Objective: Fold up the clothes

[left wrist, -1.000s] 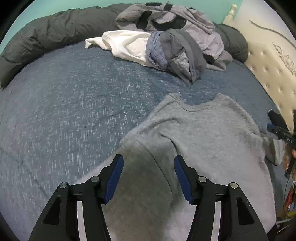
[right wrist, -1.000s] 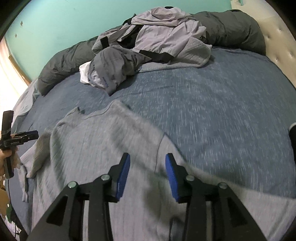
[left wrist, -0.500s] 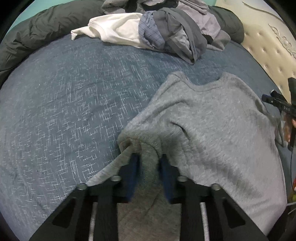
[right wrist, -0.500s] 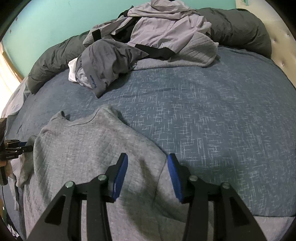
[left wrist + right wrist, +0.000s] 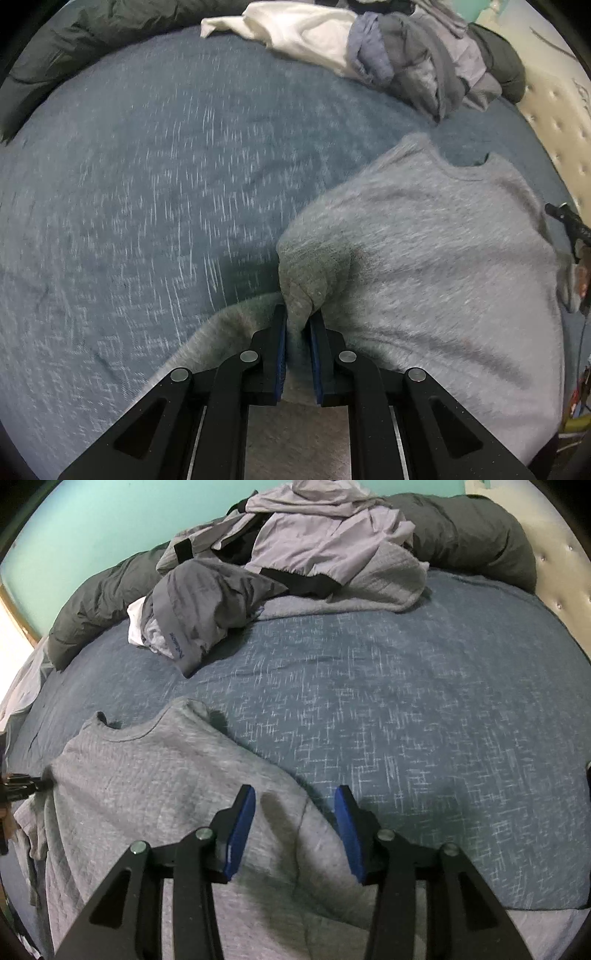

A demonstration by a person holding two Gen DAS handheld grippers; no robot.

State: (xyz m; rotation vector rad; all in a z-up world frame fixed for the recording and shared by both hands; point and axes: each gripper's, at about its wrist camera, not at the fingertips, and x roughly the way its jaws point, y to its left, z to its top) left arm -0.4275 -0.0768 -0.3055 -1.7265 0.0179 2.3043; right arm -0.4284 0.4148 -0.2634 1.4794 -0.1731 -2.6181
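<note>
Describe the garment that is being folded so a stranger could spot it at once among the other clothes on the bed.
Start from the blue bedspread that covers the bed. At its far edge a pile of clothes lies crumpled; nearer, alone, lies the grey sweatshirt. Unlike those, it is spread flat with its round neckline showing, and the left gripper is closing on a fold at its shoulder.

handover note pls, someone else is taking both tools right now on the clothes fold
Left tool: jaws closing on a pinched-up fold at the shoulder of the grey knit sweater.
Right tool: open, over the sweater's other shoulder seam, gripping nothing.
Sweater lies spread on the blue flecked bedspread, neckline away from the tools.
Done: no fold yet.
Left: grip with right, fold the sweater, then the unfolded clothes pile at the far side.
</note>
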